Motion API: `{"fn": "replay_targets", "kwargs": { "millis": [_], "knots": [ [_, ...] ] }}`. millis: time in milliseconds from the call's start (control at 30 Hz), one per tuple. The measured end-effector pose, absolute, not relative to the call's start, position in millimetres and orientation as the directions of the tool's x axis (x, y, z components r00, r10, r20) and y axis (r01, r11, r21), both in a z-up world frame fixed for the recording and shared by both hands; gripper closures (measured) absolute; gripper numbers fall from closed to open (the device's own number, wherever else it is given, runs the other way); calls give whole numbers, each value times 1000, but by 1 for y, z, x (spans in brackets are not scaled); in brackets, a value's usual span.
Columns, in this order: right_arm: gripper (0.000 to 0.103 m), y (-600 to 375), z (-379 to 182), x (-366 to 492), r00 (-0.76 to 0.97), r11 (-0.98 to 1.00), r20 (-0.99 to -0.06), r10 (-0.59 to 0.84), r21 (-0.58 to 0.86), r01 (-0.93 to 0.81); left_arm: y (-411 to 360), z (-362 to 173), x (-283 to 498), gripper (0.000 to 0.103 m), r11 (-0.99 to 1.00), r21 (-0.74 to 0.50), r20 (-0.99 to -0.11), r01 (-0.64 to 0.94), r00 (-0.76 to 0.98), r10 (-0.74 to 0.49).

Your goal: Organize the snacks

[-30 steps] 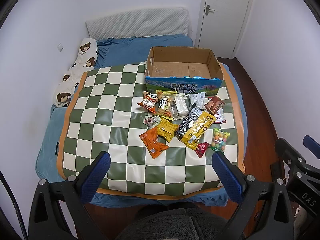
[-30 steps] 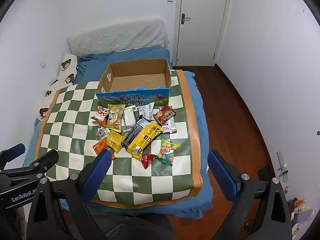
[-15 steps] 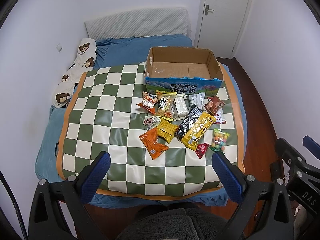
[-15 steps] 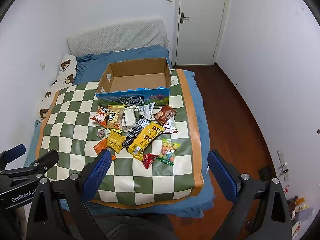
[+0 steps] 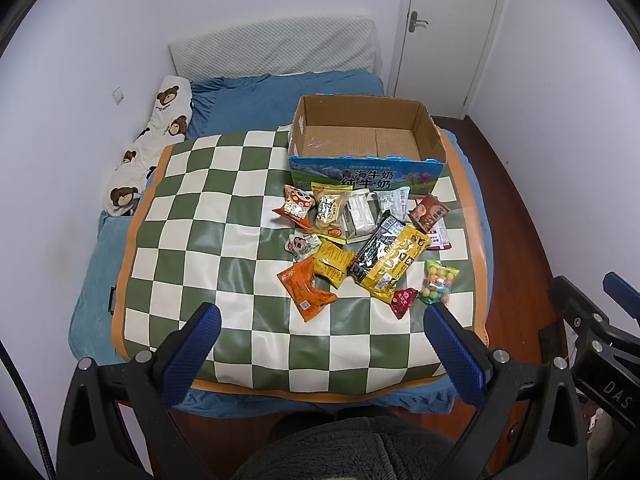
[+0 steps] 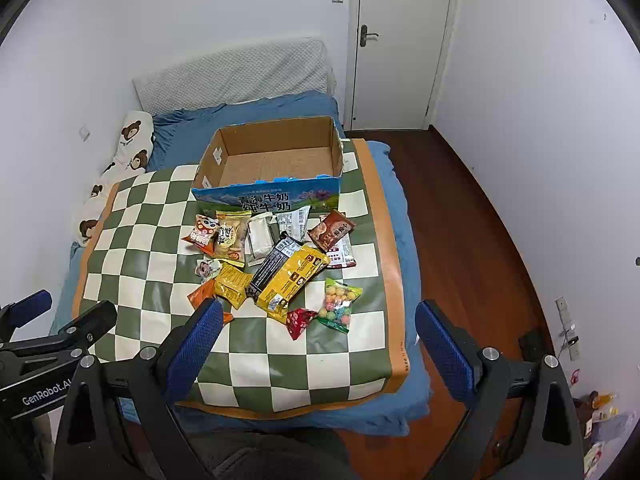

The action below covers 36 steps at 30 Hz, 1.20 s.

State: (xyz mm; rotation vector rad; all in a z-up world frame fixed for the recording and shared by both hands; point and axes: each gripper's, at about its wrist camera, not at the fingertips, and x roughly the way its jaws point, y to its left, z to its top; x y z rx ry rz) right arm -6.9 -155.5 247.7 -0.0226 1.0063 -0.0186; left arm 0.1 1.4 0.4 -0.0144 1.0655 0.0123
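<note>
Several snack packets lie in a pile on a green-and-white checkered mat (image 5: 192, 240) on a bed: an orange packet (image 5: 306, 294), a large yellow-and-black bag (image 5: 390, 258), a clear bag of coloured balls (image 5: 438, 282), a small red packet (image 5: 404, 300) and a brown packet (image 5: 430, 212). An open, empty cardboard box (image 5: 362, 138) with a blue front stands behind them. My left gripper (image 5: 320, 346) is open and empty, well short of the pile. My right gripper (image 6: 318, 342) is open and empty too, near the mat's front; the yellow bag (image 6: 290, 280) and box (image 6: 276, 160) lie ahead.
The bed has a blue sheet, a grey pillow (image 5: 276, 50) and a bear-print pillow (image 5: 156, 136) at the left. A white door (image 6: 400, 40) and wooden floor (image 6: 460, 240) are to the right. Each gripper shows at the edge of the other's view.
Both views have shifted very slightly. The snacks and the box have not moved, and both grippers stay open.
</note>
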Motion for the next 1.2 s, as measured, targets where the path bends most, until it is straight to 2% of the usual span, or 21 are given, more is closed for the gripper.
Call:
{"fn": "replay_targets", "kwargs": {
  "millis": [1200],
  "knots": [
    [4, -157, 249, -6, 532, 1000, -847, -15, -13, 7, 2, 4, 1, 0, 1000, -6, -872, -19, 489, 4]
  ]
}}
